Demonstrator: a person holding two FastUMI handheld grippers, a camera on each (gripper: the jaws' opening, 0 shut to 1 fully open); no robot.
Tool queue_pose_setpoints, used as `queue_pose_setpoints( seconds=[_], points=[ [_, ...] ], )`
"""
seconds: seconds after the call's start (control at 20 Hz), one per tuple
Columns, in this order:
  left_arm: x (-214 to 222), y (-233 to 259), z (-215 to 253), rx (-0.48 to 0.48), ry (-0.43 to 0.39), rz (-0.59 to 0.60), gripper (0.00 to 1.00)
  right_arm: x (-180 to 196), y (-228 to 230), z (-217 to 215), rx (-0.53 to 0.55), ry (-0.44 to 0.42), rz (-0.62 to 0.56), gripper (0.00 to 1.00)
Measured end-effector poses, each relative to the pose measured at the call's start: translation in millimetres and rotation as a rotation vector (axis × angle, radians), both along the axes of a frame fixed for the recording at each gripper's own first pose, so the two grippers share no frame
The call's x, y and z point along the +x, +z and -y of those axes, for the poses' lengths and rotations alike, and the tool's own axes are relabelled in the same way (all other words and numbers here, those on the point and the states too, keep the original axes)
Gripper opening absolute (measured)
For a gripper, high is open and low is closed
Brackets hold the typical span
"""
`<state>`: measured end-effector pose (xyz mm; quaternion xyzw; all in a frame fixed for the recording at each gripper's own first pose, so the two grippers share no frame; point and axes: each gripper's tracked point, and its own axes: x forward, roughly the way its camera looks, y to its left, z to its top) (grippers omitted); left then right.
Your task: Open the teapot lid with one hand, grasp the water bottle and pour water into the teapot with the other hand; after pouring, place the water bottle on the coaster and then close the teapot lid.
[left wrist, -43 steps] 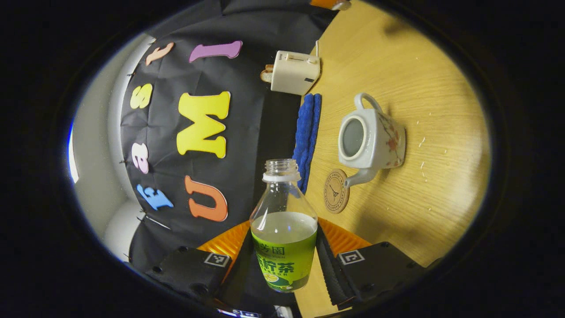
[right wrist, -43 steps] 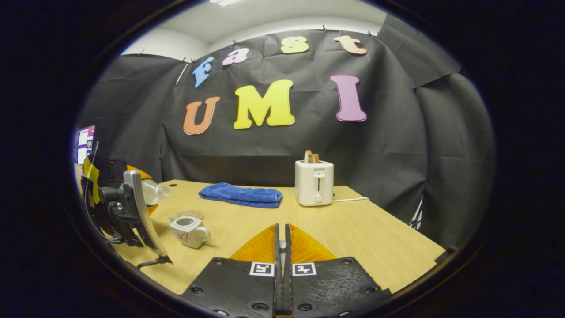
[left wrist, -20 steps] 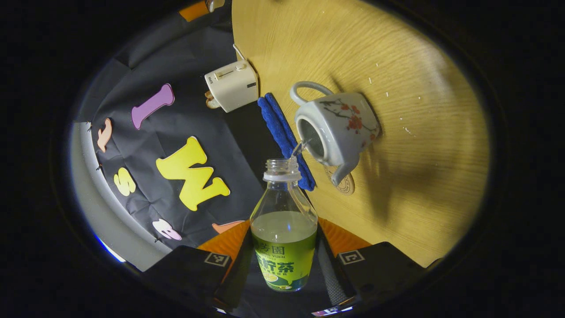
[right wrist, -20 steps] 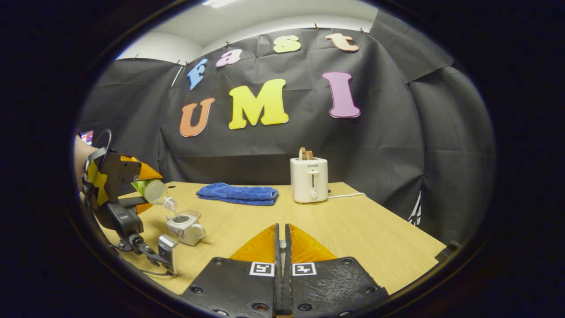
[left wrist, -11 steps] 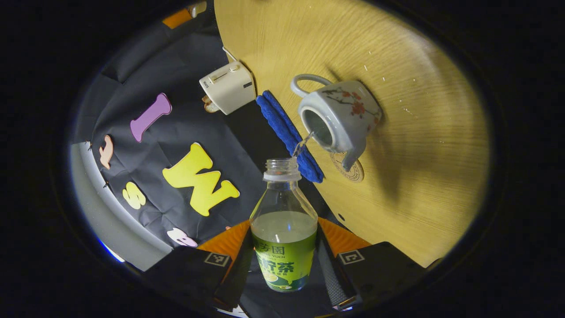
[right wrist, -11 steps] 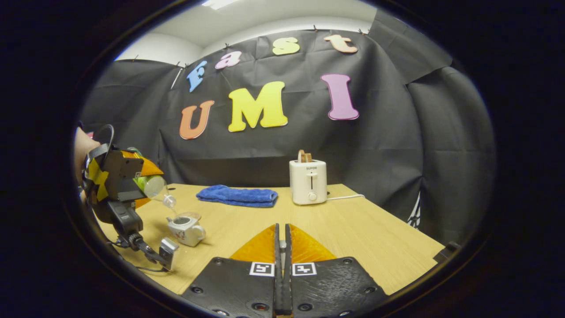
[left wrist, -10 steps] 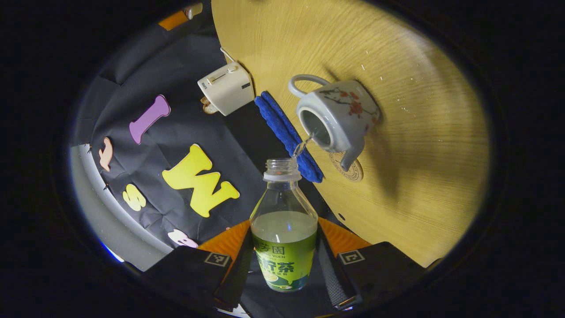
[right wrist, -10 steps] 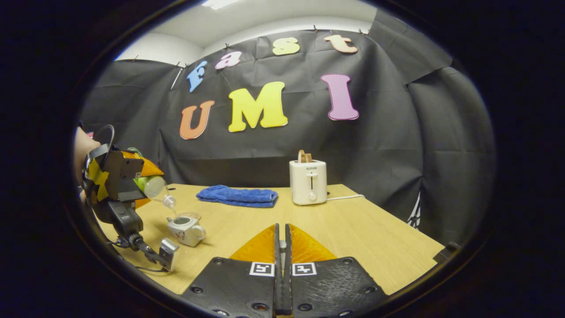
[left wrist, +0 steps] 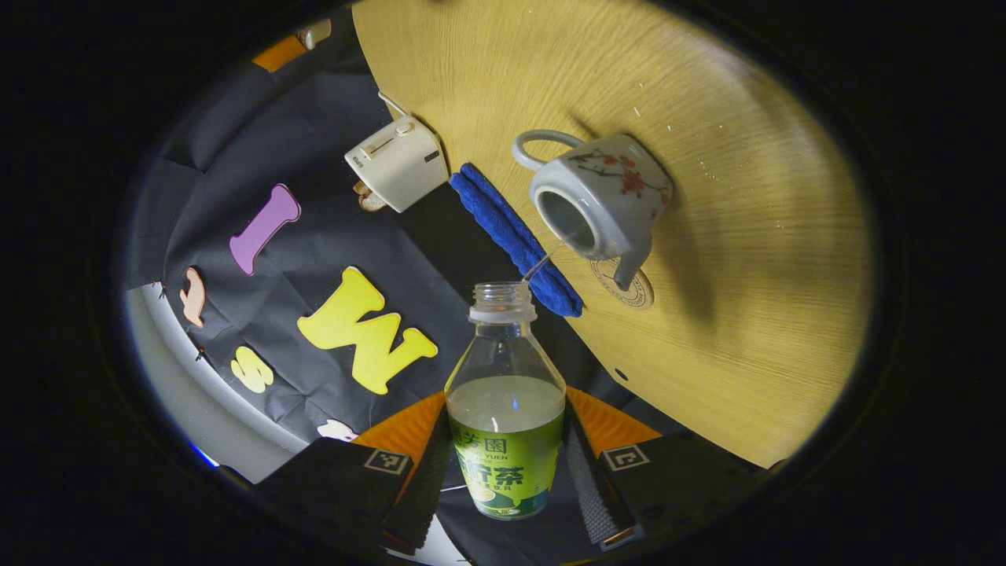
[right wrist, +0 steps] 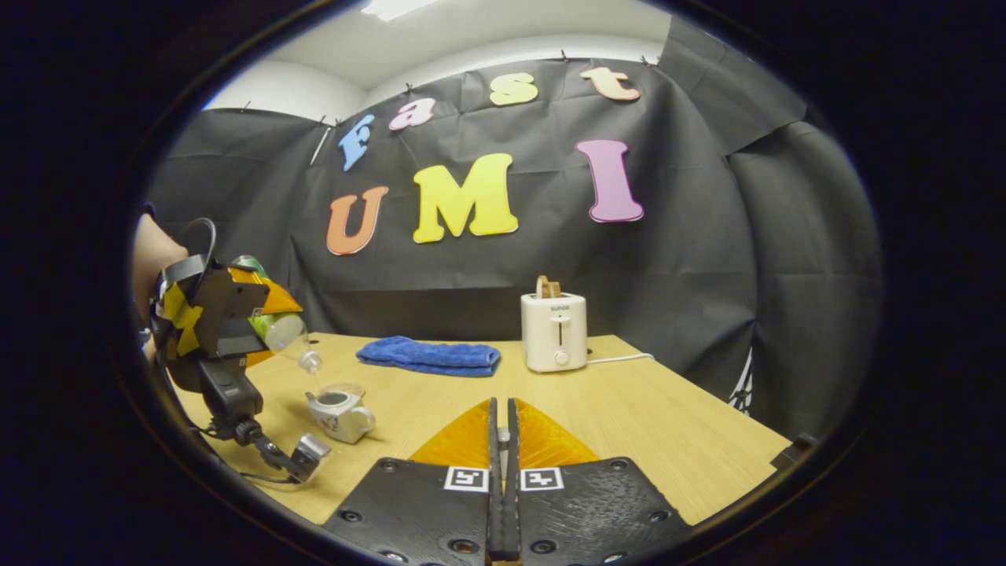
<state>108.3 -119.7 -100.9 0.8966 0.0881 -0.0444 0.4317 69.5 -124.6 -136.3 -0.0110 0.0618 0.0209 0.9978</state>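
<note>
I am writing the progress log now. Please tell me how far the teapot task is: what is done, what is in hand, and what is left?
Done: the teapot stands open, lid off. In hand: the left claw grips the tilted water bottle, and a thin stream runs from its mouth into the pot. The right claw is shut around something small; whether that is the lid cannot be told. Left: finish pouring, set the bottle on the coaster beside the spout, then close the lid.

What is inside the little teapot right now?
The teapot has no lid on, and a thin stream of water from the tilted bottle runs into its opening. How full it is stays hidden in the dark inside.
</note>
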Motion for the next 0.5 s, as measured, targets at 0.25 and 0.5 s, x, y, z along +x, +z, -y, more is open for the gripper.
queue_pose_setpoints(
  seconds=[0.25,0.5],
  points=[
    [-1.3,-0.6,4.4,0.003,-0.014,0.001,0.74,-1.3,0.7,-1.6,-0.004,0.007,0.001,0.00],
    [7.3,4.7,6.5,-0.044,-0.034,0.018,0.74,3.1,1.1,0.0,-0.008,-0.008,-0.004,0.00]
  ],
)
